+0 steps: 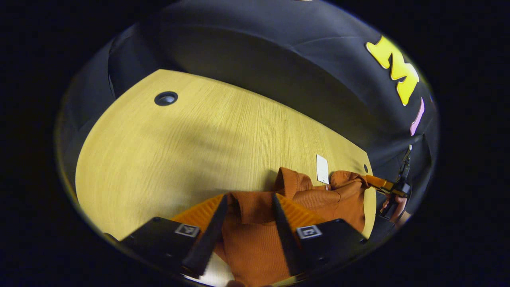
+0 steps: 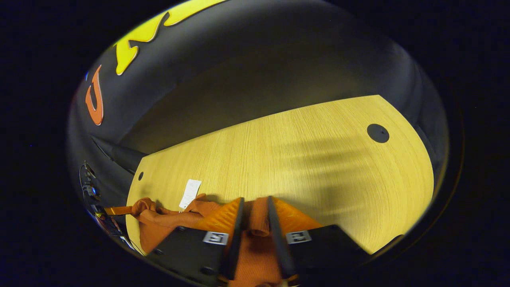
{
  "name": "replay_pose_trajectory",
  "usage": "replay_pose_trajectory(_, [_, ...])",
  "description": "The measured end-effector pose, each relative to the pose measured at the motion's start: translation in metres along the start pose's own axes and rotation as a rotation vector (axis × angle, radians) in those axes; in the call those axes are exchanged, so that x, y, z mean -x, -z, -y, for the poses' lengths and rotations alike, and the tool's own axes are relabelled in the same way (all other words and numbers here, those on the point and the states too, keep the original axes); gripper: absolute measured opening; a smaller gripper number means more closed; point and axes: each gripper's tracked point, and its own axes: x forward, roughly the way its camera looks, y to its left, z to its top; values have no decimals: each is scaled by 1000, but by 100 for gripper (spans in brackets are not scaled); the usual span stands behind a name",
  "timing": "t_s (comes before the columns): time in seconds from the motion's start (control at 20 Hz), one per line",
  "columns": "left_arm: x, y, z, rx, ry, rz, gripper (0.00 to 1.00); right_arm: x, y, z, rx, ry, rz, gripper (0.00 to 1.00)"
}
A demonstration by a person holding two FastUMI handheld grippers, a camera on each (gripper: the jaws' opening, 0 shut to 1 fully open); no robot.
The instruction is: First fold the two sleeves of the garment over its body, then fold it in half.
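While you hold both tools low over the wooden table (image 1: 179, 135), your left gripper (image 1: 249, 199) has its fingers spread fairly wide, with the rust-orange garment (image 1: 255, 243) bunched between them. The cloth fills the gap, yet you cannot tell from the left gripper view whether both fingers actually press on it. In that view the garment runs from 6 o'clock up toward 4 o'clock, rumpled into soft ridges. A white tag (image 1: 322, 169) stands up from it near the far folds. At 4 o'clock your right gripper reaches in at the table's edge, with your hand (image 1: 392, 205) behind it, and the end of the garment lies at its fingers.

Your right gripper (image 2: 255, 203) has its fingers drawn close together, nearly parallel, and a narrow fold of the garment (image 2: 259, 217) sits pinched between them; both fingers look to be bearing on the cloth. In the right gripper view the rest of the garment trails off toward 8 o'clock in a crumpled heap, with the white tag (image 2: 190, 193) lying just past it on the wood. Your left gripper shows dimly at 8 o'clock, beyond the table's edge.

A round dark grommet (image 2: 377, 133) sits in the tabletop at 2 o'clock in the right gripper view, and at 11 o'clock in the left gripper view.
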Motion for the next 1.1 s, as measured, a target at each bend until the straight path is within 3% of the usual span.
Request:
replay_pose_trajectory(0.05, [6,-3,0,-20,-10,11,75,8,-7,-4,1,-1,26,67])
replay_pose_trajectory(0.1, [9,-3,1,-41,-20,24,98,16,-12,-6,5,8,43,88])
replay_pose_trajectory(0.15, [15,-8,2,-58,-28,42,98,23,-16,-9,19,12,61,82])
replay_pose_trajectory(0.2, [23,-13,4,-72,-35,68,98,34,-19,-10,38,18,82,87])
replay_pose_trajectory(0.5, [100,-34,59,-153,24,269,98,128,-25,-64,138,8,242,89])
replay_pose_trajectory(0.55, [116,-35,68,-162,40,304,98,149,-25,-75,149,7,278,84])
replay_pose_trajectory(0.6, [133,-36,78,-164,49,337,98,172,-23,-88,161,4,315,90])
replay_pose_trajectory(0.95, [259,-10,150,-298,48,599,98,325,5,-164,291,-53,559,92])
replay_pose_trajectory(1.1, [304,12,179,-311,19,711,97,389,23,-178,339,-89,675,91])
